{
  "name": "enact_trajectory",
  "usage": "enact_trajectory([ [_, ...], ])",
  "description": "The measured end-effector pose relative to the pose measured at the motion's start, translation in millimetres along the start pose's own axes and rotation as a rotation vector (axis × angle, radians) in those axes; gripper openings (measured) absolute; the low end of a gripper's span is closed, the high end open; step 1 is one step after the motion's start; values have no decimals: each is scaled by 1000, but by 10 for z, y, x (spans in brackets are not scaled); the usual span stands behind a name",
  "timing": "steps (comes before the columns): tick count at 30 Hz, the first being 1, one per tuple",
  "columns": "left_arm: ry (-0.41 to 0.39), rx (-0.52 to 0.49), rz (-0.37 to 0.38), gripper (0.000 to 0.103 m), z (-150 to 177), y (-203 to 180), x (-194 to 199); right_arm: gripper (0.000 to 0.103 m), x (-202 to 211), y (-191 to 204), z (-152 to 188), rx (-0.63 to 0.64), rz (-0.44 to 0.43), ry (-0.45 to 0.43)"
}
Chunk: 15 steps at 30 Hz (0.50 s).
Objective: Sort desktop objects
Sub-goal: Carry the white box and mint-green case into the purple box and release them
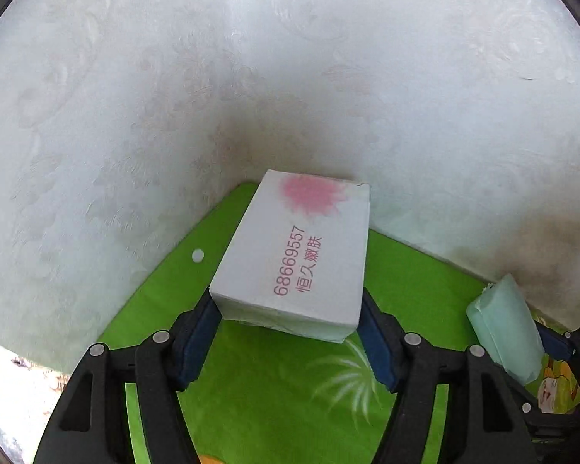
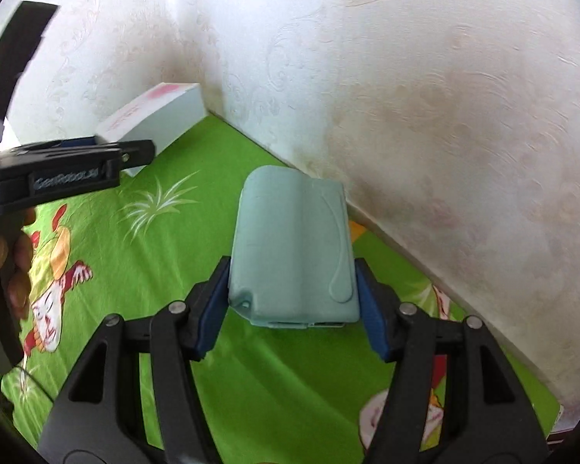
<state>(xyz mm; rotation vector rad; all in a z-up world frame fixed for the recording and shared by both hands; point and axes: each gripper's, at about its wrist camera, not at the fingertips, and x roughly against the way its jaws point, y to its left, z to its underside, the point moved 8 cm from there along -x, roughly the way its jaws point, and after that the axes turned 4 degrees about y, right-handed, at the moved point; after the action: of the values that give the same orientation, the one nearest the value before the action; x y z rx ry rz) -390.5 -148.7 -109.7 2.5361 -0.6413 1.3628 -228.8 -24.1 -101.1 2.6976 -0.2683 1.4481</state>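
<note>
A pale embossed wall (image 1: pixel 251 58) filled the upper part of both views, meeting in a corner. Below it spread the surface under a bright green cartoon-printed cloth (image 1: pixel 274 394), across the lower half of each frame. In the left wrist view, at centre, the left claw (image 1: pixel 288 321) was clamped on the near end of a white box (image 1: pixel 301 247) printed with pink digits and a pink blotch, its far end reaching towards the wall corner. In the right wrist view, at centre, the right claw (image 2: pixel 292 301) gripped a pale teal pouch (image 2: pixel 294 247) by its sides, close to the wall. A hand (image 2: pixel 4 259) showed at the left edge. A small white dot (image 1: pixel 198 255) lay on the cloth left of the box.
</note>
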Motion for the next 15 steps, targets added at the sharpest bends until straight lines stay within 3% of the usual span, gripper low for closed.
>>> enact_trajectory([
  [4,-28,67,-109,68,322,-161,515,63,322,-73,170,19,-50,-18],
  [9,-93,240,-229,68,871,-179,1422,63,725,50,262,72,-140,-58],
  [15,-175,393,-376,68,1661,-108,2557,63,1156,536,337,165,-267,-108],
])
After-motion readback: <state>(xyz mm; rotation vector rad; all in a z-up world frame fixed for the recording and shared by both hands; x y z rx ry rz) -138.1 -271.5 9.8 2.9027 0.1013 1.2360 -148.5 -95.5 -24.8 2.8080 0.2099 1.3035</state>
